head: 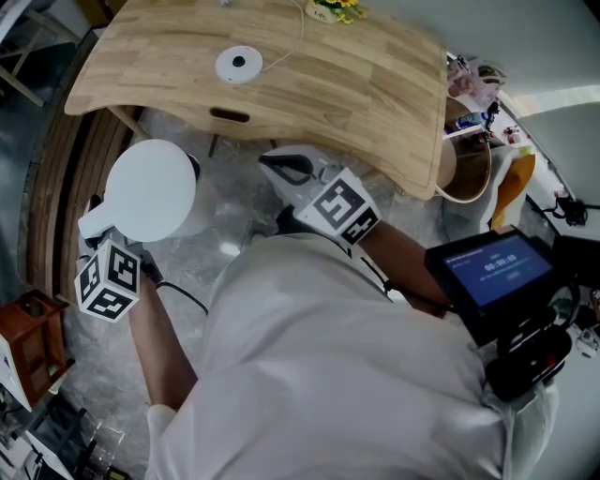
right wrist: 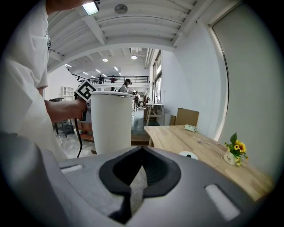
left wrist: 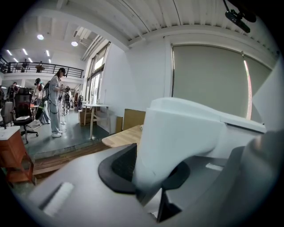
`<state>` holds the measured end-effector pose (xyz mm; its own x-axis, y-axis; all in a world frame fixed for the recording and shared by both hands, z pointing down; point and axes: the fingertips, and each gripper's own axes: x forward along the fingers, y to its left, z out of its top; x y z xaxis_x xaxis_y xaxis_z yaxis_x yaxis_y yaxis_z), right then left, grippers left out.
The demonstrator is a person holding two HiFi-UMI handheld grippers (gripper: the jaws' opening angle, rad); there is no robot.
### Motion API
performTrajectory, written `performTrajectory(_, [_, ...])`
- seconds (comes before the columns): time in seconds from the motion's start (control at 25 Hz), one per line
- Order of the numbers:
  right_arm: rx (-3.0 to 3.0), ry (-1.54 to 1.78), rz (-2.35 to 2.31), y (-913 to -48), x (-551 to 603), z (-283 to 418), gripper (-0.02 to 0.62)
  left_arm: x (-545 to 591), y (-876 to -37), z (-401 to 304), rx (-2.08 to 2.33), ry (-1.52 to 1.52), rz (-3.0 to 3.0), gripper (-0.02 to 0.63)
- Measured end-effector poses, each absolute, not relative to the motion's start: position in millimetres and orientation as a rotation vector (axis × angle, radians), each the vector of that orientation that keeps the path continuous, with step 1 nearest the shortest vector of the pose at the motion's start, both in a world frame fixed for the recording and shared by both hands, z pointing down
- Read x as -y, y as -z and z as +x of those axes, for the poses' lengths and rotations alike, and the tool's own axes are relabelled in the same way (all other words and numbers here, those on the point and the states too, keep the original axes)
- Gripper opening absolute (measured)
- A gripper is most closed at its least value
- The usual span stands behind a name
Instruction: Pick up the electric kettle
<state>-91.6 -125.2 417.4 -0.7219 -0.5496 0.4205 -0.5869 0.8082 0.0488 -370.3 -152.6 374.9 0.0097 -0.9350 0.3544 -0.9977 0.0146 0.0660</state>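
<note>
1. The left gripper point(head: 97, 228) is at the far left, its jaws clenched on the white handle point(left wrist: 177, 133) of the electric kettle point(head: 150, 190).
2. The kettle hangs upright over the marbled floor point(head: 225, 225), clear of the table's near edge.
3. The round white kettle base point(head: 239, 64) lies on the wooden table point(head: 356, 84), its cord trailing away.
4. The right gripper point(head: 286, 167) has its jaws pressed together on nothing and points toward the table.
5. A small pot of yellow flowers point(head: 336, 9) stands at the table's far edge.
</note>
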Motion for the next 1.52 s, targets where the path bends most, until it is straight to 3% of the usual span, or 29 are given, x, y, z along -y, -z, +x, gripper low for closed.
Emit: performTrajectory(1.52, [2.548, -0.124, 0.869, -425.6, 125.1, -82.5, 0.002, 165.1, -382.0, -359.3, 1.964, -0.310, 2.028, 0.086])
